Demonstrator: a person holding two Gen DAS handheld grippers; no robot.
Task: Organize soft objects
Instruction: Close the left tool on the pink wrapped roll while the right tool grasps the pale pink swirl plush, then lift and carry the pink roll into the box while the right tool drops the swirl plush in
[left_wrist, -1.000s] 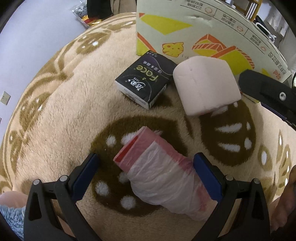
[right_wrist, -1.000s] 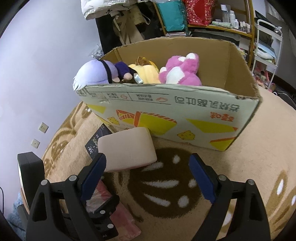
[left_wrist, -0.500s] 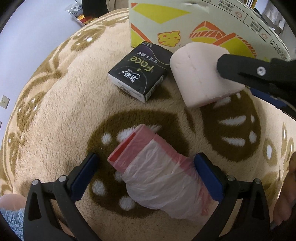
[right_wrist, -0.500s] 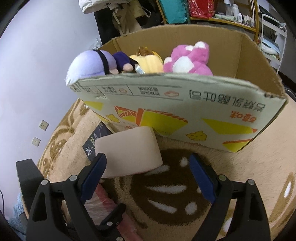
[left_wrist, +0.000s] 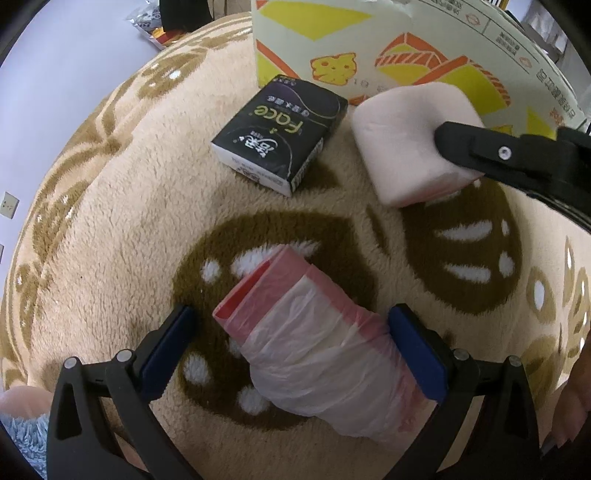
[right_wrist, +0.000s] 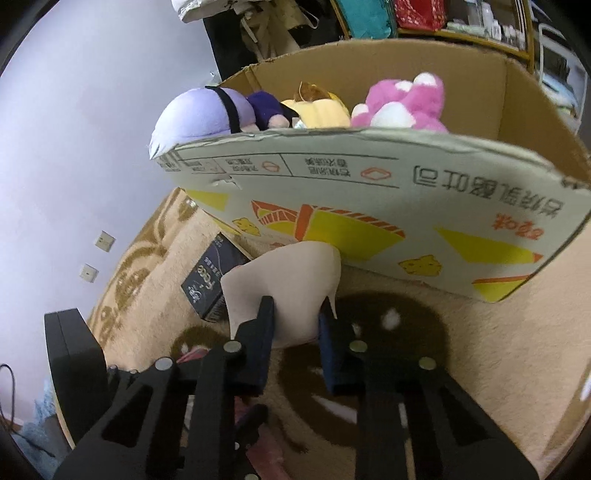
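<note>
A pale pink foam block (right_wrist: 288, 291) lies on the rug in front of the cardboard box (right_wrist: 369, 206). My right gripper (right_wrist: 297, 321) is shut on it, squeezing its near end; it also shows in the left wrist view (left_wrist: 410, 144) with the right gripper's arm (left_wrist: 517, 158) on it. My left gripper (left_wrist: 291, 343) is open, its fingers either side of a roll of red and white plastic bags (left_wrist: 325, 350) on the rug. A black tissue pack (left_wrist: 280, 133) lies beside the foam block.
The box holds a purple plush (right_wrist: 207, 114), a yellow plush (right_wrist: 317, 110) and a pink plush (right_wrist: 402, 103). Beige patterned rug (left_wrist: 110, 206) covers the floor. Shelves and clutter (right_wrist: 406, 22) stand behind the box. A wall with sockets (right_wrist: 96, 254) is at left.
My right gripper moved forward and closed on the pink foam block, pinching it. My left gripper stayed open around the bag roll and shifted slightly.
</note>
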